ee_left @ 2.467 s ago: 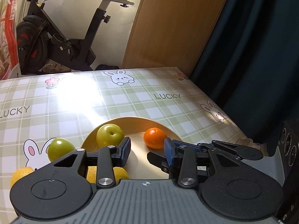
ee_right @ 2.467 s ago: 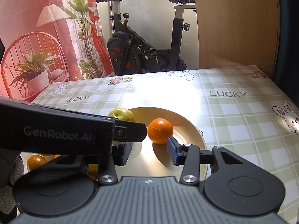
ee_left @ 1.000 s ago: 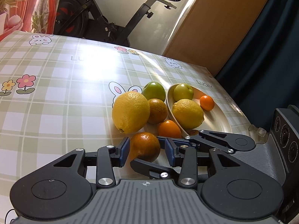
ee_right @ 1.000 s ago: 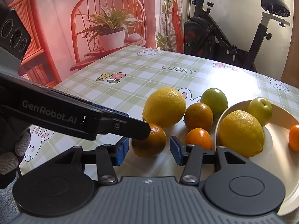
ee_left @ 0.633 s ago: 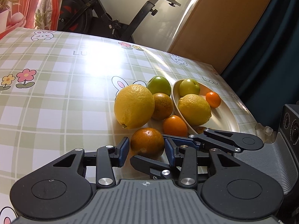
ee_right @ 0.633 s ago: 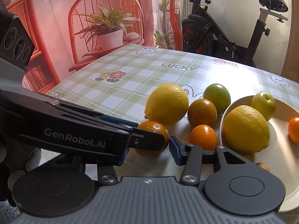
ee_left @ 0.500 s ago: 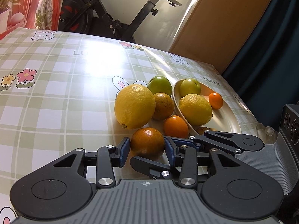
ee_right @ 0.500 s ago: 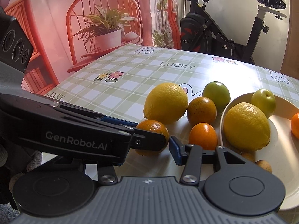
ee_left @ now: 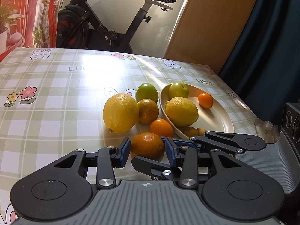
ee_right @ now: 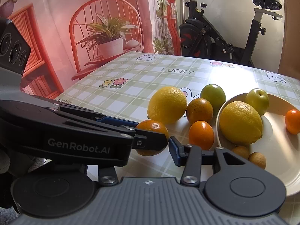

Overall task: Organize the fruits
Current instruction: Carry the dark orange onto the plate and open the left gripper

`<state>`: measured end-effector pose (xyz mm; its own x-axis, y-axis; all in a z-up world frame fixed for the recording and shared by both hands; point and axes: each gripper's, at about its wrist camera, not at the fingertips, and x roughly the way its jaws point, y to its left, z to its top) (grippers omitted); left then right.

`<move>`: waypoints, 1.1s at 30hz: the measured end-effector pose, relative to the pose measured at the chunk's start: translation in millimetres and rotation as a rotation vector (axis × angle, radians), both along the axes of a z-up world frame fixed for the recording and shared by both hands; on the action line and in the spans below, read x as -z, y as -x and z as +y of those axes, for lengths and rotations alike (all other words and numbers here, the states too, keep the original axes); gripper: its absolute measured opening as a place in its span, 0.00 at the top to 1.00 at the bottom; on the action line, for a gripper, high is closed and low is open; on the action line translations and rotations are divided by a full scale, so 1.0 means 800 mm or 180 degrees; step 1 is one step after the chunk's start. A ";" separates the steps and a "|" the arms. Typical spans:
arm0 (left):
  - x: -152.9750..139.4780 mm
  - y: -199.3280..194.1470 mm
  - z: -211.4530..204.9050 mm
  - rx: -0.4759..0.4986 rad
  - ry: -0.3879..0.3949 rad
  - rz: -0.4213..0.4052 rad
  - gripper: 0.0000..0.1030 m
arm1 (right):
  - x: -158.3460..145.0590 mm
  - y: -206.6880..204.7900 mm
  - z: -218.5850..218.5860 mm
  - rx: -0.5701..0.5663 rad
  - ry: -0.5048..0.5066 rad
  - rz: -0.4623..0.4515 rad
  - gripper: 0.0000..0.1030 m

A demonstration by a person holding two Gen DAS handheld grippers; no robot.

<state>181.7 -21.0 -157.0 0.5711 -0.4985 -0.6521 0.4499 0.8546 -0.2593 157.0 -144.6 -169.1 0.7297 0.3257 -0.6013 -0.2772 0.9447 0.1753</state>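
Lemon (ee_left: pixel 120 112), oranges crowding plate (ee_left: pixel 221 116), right gripper (ee_left: pixel 150 159) crossing

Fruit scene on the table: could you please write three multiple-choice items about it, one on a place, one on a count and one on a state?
1. The mandarin between the left gripper's fingers lies on: A a chair; B the tablecloth; C a green fruit.
2. Lemons in the plate: A one; B two; C three.
3. The right gripper is: A open; B shut on a green fruit; C shut on a cup.
B, checked cloth lies under it; A, a single lemon lies inside the rim; A, its fingers stand wide apart in the left wrist view.
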 end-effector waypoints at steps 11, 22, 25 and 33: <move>-0.003 0.000 -0.028 0.0137 -0.0250 0.0044 0.67 | -0.006 0.017 -0.026 0.0160 -0.0165 -0.0078 0.61; 0.009 -0.001 0.017 -0.0105 0.0015 0.0322 0.66 | 0.004 0.021 -0.021 -0.0032 -0.0242 -0.0023 0.59; 0.014 -0.002 0.021 -0.0133 0.0126 0.0395 0.65 | 0.006 0.022 -0.018 -0.0076 -0.0230 -0.0020 0.59; 0.028 0.001 0.018 -0.0192 0.0205 0.0450 0.55 | 0.012 0.021 -0.011 -0.0145 -0.0225 0.0019 0.58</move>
<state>180.8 -6.6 -179.5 0.5061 -0.5095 -0.6959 0.3535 0.8585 -0.3714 140.3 -153.4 -178.9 0.7097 0.4002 -0.5798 -0.3183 0.9164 0.2429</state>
